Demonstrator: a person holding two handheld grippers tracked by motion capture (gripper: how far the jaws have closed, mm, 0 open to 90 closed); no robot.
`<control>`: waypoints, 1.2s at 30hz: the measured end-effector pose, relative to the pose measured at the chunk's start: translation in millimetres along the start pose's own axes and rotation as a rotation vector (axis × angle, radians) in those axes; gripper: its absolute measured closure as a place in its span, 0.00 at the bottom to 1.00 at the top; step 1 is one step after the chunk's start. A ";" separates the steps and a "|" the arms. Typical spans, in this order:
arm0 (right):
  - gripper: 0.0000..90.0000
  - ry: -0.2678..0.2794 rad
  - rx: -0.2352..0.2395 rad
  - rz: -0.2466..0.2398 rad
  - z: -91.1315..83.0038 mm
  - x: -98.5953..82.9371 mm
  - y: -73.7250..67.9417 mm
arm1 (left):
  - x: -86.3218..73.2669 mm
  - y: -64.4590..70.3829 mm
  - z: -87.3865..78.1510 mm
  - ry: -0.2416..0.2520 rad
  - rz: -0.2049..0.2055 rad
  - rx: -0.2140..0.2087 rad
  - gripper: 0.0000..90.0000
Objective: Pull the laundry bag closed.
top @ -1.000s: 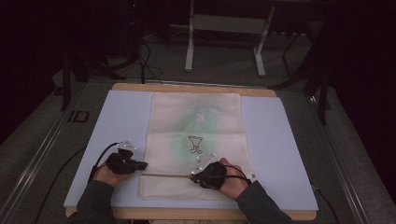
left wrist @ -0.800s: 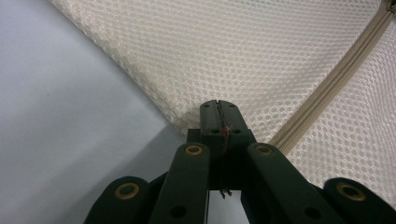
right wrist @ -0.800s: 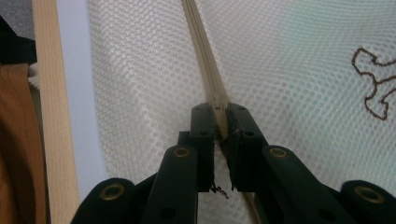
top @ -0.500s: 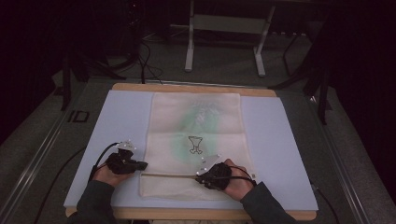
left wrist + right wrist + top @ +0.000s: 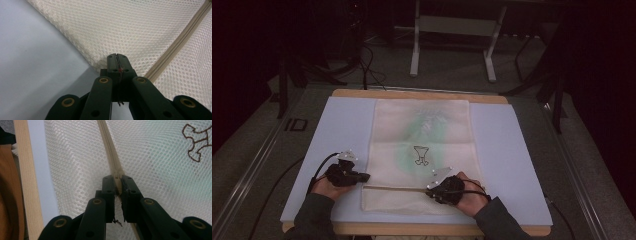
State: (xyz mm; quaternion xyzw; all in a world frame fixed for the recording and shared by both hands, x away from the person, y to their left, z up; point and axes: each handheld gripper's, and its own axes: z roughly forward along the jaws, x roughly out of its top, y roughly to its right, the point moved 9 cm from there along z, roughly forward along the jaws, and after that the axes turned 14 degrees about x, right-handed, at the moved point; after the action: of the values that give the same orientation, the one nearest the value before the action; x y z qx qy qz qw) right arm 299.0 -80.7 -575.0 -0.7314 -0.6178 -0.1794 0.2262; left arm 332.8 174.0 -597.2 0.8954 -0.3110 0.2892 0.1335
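Indoors, a cream mesh bag (image 5: 422, 155) is seen spread flat on a pale blue mat (image 5: 517, 165) covering a wooden-edged counter (image 5: 422, 93), in a dark room where a white metal frame (image 5: 452, 35) and trailing cables (image 5: 367, 60) are visible on the grey floor beyond. The left hand-held gripper (image 5: 362, 177) is pressed together on the bag's left edge, mesh pinched between its jaws in the left gripper view. The right hand-held gripper (image 5: 432, 186) is closed on the beige zipper (image 5: 110, 152), which runs ahead of it across the bag's near end. A brown outline motif (image 5: 421, 155) is printed just beyond the right hand-held gripper, over a green tint; no legible wording can be made out.
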 end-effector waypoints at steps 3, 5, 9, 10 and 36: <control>0.92 -0.001 -0.003 -0.001 -0.5 -1.2 0.2 | 0.0 0.0 0.0 0.000 0.001 0.000 1.00; 0.91 0.000 -0.005 0.007 -1.9 -2.9 0.0 | 0.0 0.0 0.0 0.000 0.001 0.001 1.00; 0.91 0.002 -0.008 0.011 -3.5 -5.7 0.7 | 0.1 0.0 0.0 0.001 0.002 0.001 1.00; 0.91 0.003 -0.009 0.016 -5.3 -8.4 0.6 | 0.1 0.1 0.1 0.001 0.002 0.001 1.00; 0.92 0.003 -0.027 0.036 -14.5 -24.8 1.2 | 0.1 0.1 0.1 0.000 0.005 0.002 1.00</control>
State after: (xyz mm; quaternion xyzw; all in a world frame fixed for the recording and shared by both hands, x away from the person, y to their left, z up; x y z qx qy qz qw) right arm 296.2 -109.3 -576.5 -0.7452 -0.6017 -0.1847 0.2203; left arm 332.8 173.8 -597.2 0.8948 -0.3129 0.2898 0.1317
